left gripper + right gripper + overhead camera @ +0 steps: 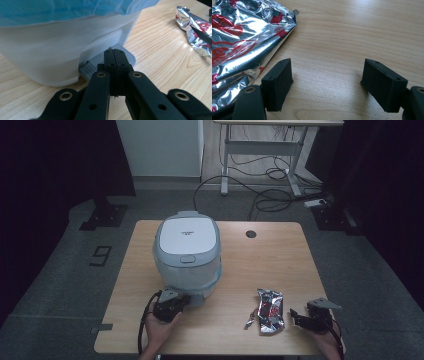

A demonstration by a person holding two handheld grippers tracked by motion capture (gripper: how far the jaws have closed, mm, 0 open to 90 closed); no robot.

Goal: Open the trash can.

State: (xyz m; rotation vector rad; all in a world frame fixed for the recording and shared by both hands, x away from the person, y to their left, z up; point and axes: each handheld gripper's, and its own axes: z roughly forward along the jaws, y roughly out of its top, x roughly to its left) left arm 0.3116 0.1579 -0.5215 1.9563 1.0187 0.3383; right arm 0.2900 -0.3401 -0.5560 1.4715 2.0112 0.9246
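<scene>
Floor marker (101, 255) left of table: digit "9" legible; rice cooker lid (186, 235) carries small print, unreadable; foil packet (270, 310) red graphics, illegible.

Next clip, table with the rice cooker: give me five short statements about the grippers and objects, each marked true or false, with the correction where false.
1. The rice cooker's lid is shut. True.
2. The left gripper is open wide. False: its jaws are shut together, at the grey tab at the cooker's base.
3. The right gripper is open over bare table. True.
4. The right gripper grips the foil packet. False: the packet lies on the table beside it, ungripped.
5. The packet lies on the cooker's lid. False: it lies on the table, to the right of the cooker.
</scene>
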